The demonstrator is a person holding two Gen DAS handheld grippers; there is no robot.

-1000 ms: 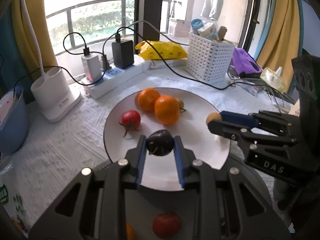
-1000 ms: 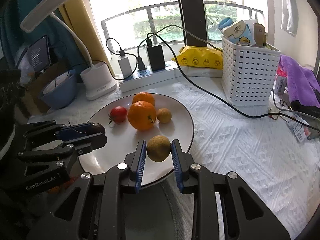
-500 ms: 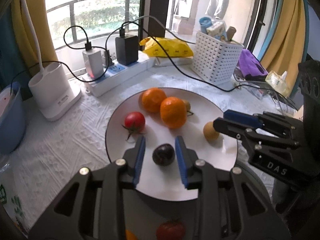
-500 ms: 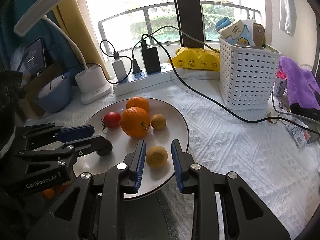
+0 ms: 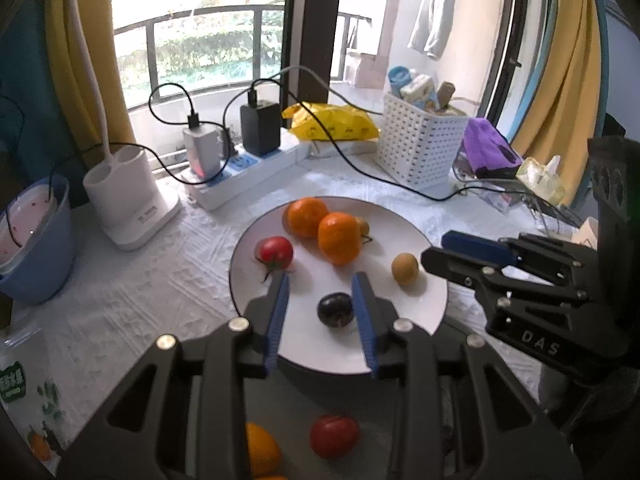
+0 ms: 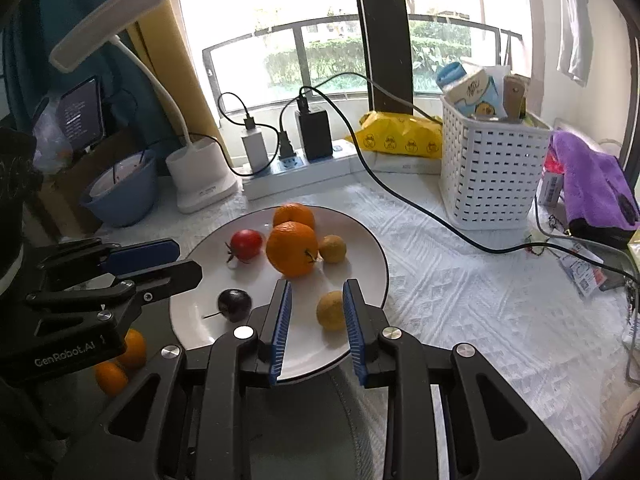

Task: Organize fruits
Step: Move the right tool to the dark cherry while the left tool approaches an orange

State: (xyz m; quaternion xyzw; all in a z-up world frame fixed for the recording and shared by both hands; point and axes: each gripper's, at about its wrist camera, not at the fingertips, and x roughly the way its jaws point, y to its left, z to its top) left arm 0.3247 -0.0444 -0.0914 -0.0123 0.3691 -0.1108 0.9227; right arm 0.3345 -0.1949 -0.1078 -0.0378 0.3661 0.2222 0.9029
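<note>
Both grippers are hovering over the white plate (image 5: pixel 434 280): left gripper (image 5: pixel 320 308) jaws standing apart, clear of the dark plum (image 5: pixel 335 309) lying near-centre, right gripper (image 6: pixel 316 312) jaws likewise parted around the yellow-brown fruit (image 6: pixel 330 309), apparently releasing to sort.

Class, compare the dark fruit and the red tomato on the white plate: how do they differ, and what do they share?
The dark fruit is nearly black; the red tomato is bright red. The dark fruit lies near the plate's front edge, between the left gripper's parted pads; the tomato lies farther back, beside the oranges. Both are small, round, stemmed and rest untouched on the plate.
</note>
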